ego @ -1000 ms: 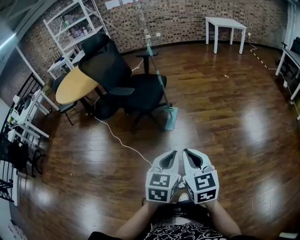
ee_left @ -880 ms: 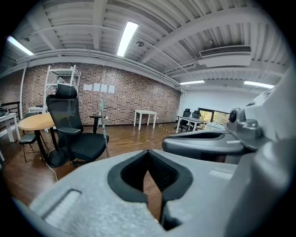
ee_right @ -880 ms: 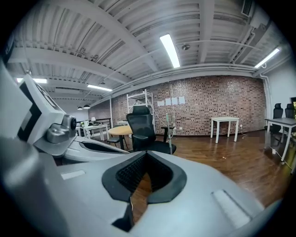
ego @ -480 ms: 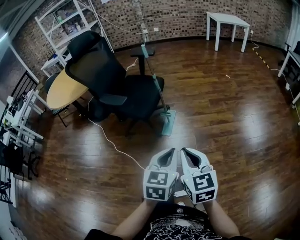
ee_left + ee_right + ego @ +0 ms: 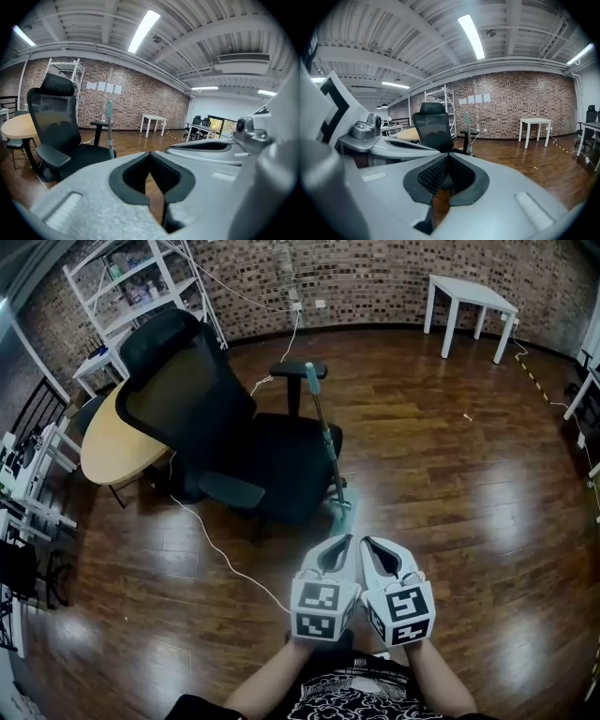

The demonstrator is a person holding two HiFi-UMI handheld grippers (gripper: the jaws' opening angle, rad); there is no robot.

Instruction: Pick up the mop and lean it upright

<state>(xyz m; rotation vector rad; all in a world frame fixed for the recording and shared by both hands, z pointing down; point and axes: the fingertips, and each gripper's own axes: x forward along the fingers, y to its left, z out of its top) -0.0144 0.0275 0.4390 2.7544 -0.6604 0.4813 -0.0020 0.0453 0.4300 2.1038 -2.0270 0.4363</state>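
Note:
The mop (image 5: 327, 437) has a teal handle and leans upright against the seat of a black office chair (image 5: 192, 418). Its flat head (image 5: 341, 513) rests on the wood floor, partly hidden behind my grippers. My left gripper (image 5: 339, 555) and right gripper (image 5: 380, 555) are held side by side just short of the mop head, both shut and empty. The left gripper view shows the left gripper (image 5: 150, 154) with the mop handle (image 5: 109, 125) ahead to the left. In the right gripper view, beyond the right gripper (image 5: 449, 155), the mop handle (image 5: 467, 126) stands beside the chair (image 5: 433, 126).
A round wooden table (image 5: 112, 442) stands behind the chair. A white cable (image 5: 225, 559) runs across the floor at the left. White shelving (image 5: 141, 287) lines the back left wall, and a white table (image 5: 473, 296) stands at the back right. Racks (image 5: 28, 484) crowd the left edge.
The chair and mop have come closer to the camera and the grippers. Both grippers stay together and shut. The mop keeps leaning on the chair.

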